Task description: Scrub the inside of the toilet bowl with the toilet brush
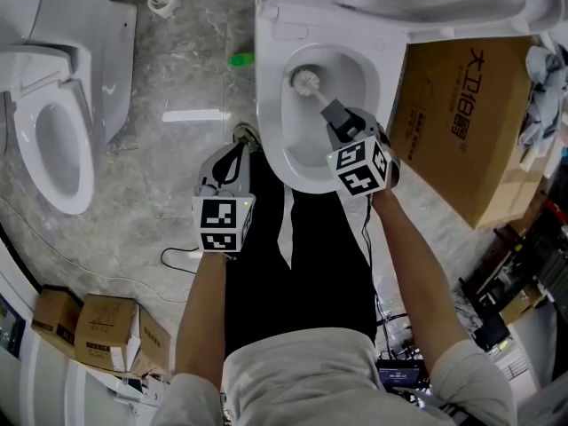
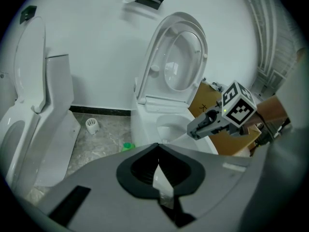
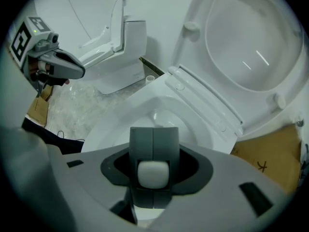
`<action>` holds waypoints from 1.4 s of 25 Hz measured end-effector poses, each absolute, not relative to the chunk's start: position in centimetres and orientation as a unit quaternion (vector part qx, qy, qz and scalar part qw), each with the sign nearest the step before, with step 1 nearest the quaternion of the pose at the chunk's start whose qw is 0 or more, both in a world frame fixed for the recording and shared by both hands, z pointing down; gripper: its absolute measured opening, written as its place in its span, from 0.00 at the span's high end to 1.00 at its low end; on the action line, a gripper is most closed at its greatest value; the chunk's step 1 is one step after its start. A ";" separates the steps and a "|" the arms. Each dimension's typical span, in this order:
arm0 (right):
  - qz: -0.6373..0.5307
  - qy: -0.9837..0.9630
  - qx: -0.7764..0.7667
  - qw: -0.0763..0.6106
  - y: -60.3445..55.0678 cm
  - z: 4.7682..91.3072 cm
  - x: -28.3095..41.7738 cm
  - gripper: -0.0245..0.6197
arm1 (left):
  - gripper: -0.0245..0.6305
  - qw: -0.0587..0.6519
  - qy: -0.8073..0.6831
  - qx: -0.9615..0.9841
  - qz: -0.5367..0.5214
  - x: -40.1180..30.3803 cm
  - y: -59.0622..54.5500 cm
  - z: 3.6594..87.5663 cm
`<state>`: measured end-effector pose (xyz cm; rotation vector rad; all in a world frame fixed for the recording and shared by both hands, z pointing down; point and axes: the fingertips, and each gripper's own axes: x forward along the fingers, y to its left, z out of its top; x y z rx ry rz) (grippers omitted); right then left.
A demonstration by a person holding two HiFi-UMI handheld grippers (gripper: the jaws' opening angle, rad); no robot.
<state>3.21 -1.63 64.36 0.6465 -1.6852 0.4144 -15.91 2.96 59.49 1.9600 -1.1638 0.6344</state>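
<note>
The toilet bowl [image 1: 269, 127] is finished in a smooth, glossy white glaze, and the same sheen is shown by the second toilet [image 1: 115, 60]. The floor [image 1: 177, 78] is laid in polished grey marbled stone, on which a bright reflection is carried. The cardboard box [image 1: 461, 122] is seen as matt brown paperboard. The right gripper [image 3: 153, 148] and the left gripper [image 2: 158, 150] are moulded in matt grey plastic, the fingers [image 3: 142, 144] included. The toilet brush [image 1: 307, 81] is tipped with pale bristles, and its handle end is seen as smooth white plastic.
</note>
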 end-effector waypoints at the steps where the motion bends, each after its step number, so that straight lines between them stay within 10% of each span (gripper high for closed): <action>1: 0.179 -0.727 0.282 0.599 -2.3 64.3 3.3 0.70 | 0.95 0.378 -0.456 0.767 0.248 -15.9 2.9 59.5; 35: 0.225 -0.710 0.291 0.600 3.4 64.6 13.3 0.70 | 0.95 0.368 -0.414 0.787 0.271 -5.8 5.3 59.3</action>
